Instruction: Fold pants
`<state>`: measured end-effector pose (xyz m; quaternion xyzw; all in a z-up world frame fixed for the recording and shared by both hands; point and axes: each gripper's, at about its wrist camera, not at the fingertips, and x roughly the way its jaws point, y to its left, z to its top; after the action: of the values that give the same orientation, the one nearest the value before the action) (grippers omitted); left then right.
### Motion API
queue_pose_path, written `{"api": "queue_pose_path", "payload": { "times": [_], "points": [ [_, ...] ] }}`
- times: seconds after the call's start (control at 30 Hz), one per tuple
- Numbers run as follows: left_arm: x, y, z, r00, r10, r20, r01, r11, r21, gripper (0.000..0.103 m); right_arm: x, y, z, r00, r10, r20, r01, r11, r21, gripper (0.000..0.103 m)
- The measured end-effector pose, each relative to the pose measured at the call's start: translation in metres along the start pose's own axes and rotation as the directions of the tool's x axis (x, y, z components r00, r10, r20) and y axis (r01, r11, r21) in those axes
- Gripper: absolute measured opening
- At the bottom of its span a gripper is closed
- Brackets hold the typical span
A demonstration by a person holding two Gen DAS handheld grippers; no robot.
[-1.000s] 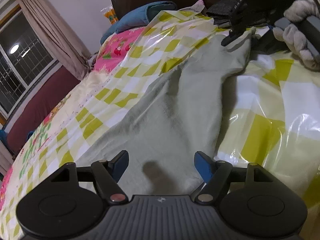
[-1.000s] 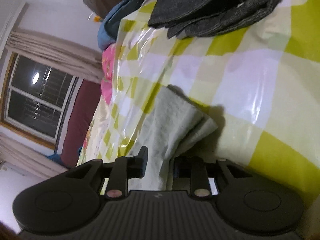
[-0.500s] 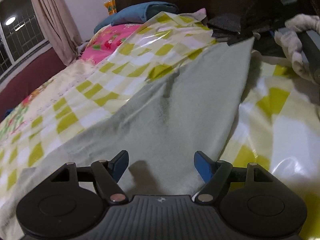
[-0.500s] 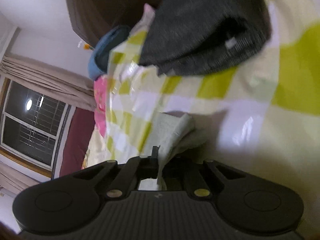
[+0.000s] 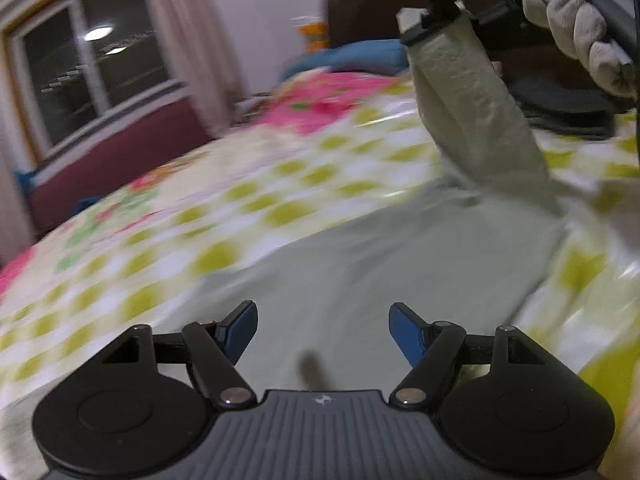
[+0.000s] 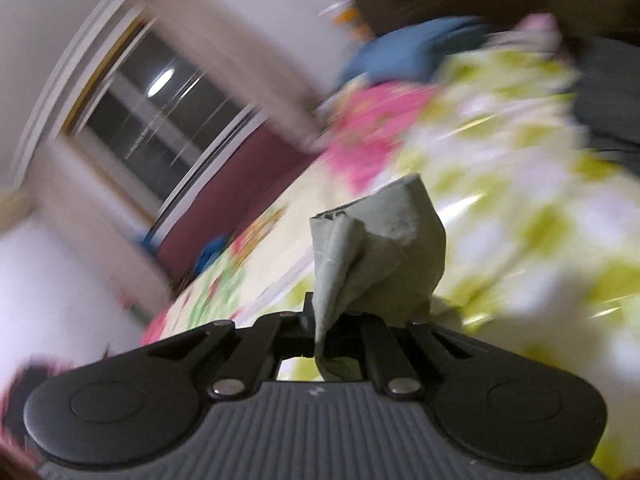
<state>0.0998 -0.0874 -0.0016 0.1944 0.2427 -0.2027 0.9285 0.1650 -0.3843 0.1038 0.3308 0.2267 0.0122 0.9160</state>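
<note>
- Your right gripper [image 6: 320, 320] is pressed together on one end of the pants [image 5: 360, 280], lifting it at 1 o'clock in the left view so that it can be folded over.
- Your left gripper [image 5: 322, 332] is spread and empty above the cloth.
- The pants are thin, soft, grey-green; the rest lies flat on the glossy checked sheet [image 5: 240, 200].

left gripper [image 5: 322, 330] agape (right gripper [image 6: 326, 320] clamped)

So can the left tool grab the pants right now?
Probably yes. The left tool is open, and the pants lie flat on the bed just ahead of it with nothing between. The right tool only holds the far end up.
</note>
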Motion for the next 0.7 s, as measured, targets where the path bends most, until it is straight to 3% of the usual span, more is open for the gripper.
{"api": "queue_pose_path", "payload": {
  "times": [0.1, 0.2, 0.27, 0.4, 0.5, 0.57, 0.6, 0.7],
  "points": [
    [-0.016, 0.041, -0.026, 0.990, 0.138, -0.028, -0.139, 0.990, -0.039, 0.086, 0.041, 0.065, -0.036, 0.993, 0.052, -0.108, -0.066, 0.989, -0.135, 0.004],
    [-0.029, 0.075, -0.055, 0.959, 0.274, -0.076, -0.279, 0.958, -0.071, 0.086, 0.083, 0.127, -0.088, 0.965, 0.088, -0.248, -0.150, 0.957, -0.246, 0.004],
    [-0.037, 0.092, -0.073, 0.939, 0.325, -0.108, -0.335, 0.938, -0.091, 0.086, 0.106, 0.166, -0.128, 0.939, 0.096, -0.329, -0.205, 0.927, -0.314, 0.004],
    [-0.044, 0.114, -0.100, 0.928, 0.339, -0.153, -0.357, 0.927, -0.117, 0.087, 0.133, 0.223, -0.205, 0.906, 0.052, -0.420, -0.270, 0.834, -0.481, 0.004],
    [-0.048, 0.126, -0.113, 0.941, 0.304, -0.149, -0.326, 0.931, -0.163, 0.089, 0.141, 0.246, -0.255, 0.885, 0.002, -0.466, -0.306, 0.756, -0.579, 0.004],
    [-0.049, 0.131, -0.115, 0.947, 0.290, -0.137, -0.311, 0.934, -0.178, 0.091, 0.138, 0.248, -0.273, 0.875, -0.019, -0.485, -0.318, 0.732, -0.603, 0.004],
    [-0.048, 0.131, -0.117, 0.949, 0.288, -0.129, -0.308, 0.936, -0.169, 0.092, 0.137, 0.251, -0.276, 0.872, -0.023, -0.489, -0.319, 0.731, -0.603, 0.004],
    [-0.045, 0.134, -0.119, 0.955, 0.269, -0.128, -0.288, 0.941, -0.176, 0.093, 0.134, 0.257, -0.279, 0.891, -0.037, -0.453, -0.303, 0.693, -0.654, 0.004]
  ]
}}
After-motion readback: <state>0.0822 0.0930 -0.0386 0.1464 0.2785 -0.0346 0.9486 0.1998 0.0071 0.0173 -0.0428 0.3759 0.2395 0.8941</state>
